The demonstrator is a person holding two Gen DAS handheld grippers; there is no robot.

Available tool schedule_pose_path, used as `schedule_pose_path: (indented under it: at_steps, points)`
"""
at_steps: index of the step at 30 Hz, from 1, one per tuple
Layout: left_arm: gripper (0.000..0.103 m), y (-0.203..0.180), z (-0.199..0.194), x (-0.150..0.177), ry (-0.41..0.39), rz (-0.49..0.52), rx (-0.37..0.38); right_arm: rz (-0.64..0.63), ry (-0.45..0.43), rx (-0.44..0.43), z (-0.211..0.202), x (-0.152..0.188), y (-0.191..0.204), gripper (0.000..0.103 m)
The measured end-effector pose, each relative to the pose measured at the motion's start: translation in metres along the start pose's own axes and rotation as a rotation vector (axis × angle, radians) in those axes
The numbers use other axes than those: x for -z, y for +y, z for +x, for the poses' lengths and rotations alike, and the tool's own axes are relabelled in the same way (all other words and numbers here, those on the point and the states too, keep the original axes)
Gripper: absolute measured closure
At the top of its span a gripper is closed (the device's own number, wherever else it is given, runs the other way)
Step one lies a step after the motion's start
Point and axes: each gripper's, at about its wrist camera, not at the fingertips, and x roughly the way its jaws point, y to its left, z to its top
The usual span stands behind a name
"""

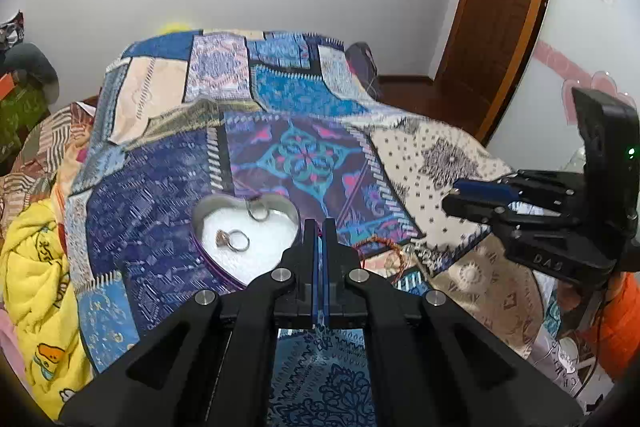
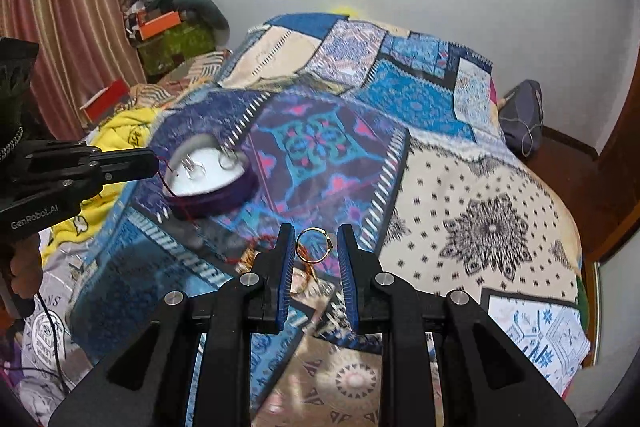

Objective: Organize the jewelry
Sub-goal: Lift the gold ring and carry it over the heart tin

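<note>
Left gripper: fingers together, pinching a red thread by the heart tin.
Right gripper: fingers apart, a gold ring between them; grip unclear.
Tin: two rings, at 10 o'clock from the right gripper.
Risk: the ring may drop onto the busy quilt and be lost.
Writing: "GenRobot.AI".

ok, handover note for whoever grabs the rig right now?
Left gripper: fingers shut on a thin red string, just off the heart tin's near edge.
Right gripper: fingers open, a gold ring between them; grip cannot be confirmed.
Done: two rings lie in the tin on its white lining.
Left: ring to the tin, then the red bracelet and other small pieces lying on the quilt beside it.
</note>
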Motion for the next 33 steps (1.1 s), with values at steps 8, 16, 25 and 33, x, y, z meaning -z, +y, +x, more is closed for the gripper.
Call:
schedule_pose_path:
  at_steps: [8, 16, 25, 33]
  points:
    - [0.103, 0.003, -0.029, -0.016, -0.081, -0.009, 0.003, -0.012, -0.048, -0.027, -0.004, -0.018, 0.017, 0.084]
    - [0.103, 0.011, -0.052, -0.031, -0.156, -0.017, -0.017, -0.024, -0.075, -0.069, 0.000, -0.033, 0.034, 0.084]
    - [0.103, 0.024, -0.065, -0.046, -0.216, -0.022, -0.046, -0.033, -0.081, -0.104, 0.013, -0.046, 0.048, 0.084]
    - [0.103, 0.038, -0.060, -0.049, -0.223, -0.043, -0.055, -0.041, -0.069, -0.130, 0.030, -0.054, 0.059, 0.084]
